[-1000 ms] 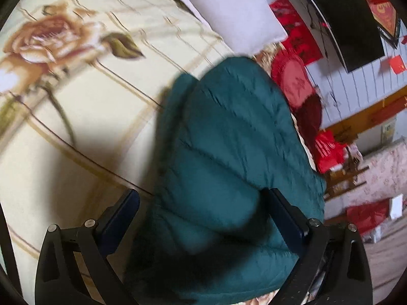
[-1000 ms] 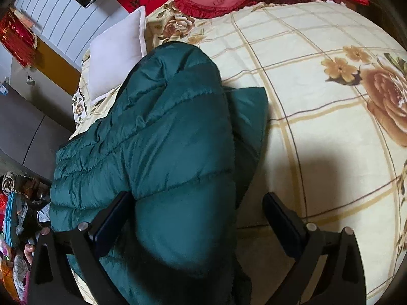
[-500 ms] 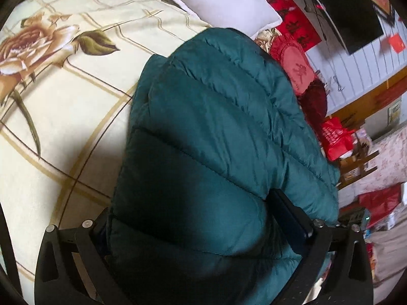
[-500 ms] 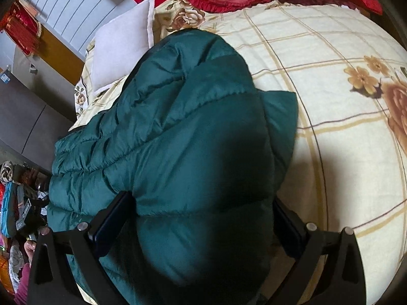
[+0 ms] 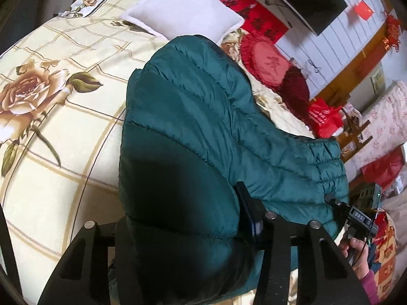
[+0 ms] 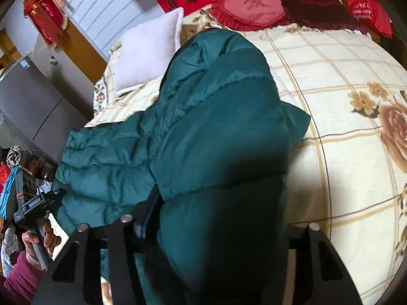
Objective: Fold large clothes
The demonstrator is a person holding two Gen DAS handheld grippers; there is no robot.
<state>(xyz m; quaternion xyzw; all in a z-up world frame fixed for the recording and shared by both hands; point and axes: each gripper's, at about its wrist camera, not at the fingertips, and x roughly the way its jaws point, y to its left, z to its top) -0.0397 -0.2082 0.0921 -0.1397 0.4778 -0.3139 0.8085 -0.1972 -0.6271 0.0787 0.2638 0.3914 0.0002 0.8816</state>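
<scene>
Both tongs closing on jacket (image 5: 203,127); only right view shows fridge (image 6: 30,101)

A bed (image 5: 63,132) covered in a cream, gold-checked sheet printed with brown roses fills the scene. Across it sprawls a dark green quilted down jacket (image 5: 203,117). At the far end lie a white pillow (image 5: 183,12), a red frilled cushion (image 5: 269,61) and a maroon cushion (image 5: 296,86) just beside it.

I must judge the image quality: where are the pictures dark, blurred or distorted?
Left wrist view: sharp, but a dark shadow covers the green jacket near the camera; fisheye curves the bedsheet. Right wrist view: slightly blurred, same shadow on the near jacket.
</scene>
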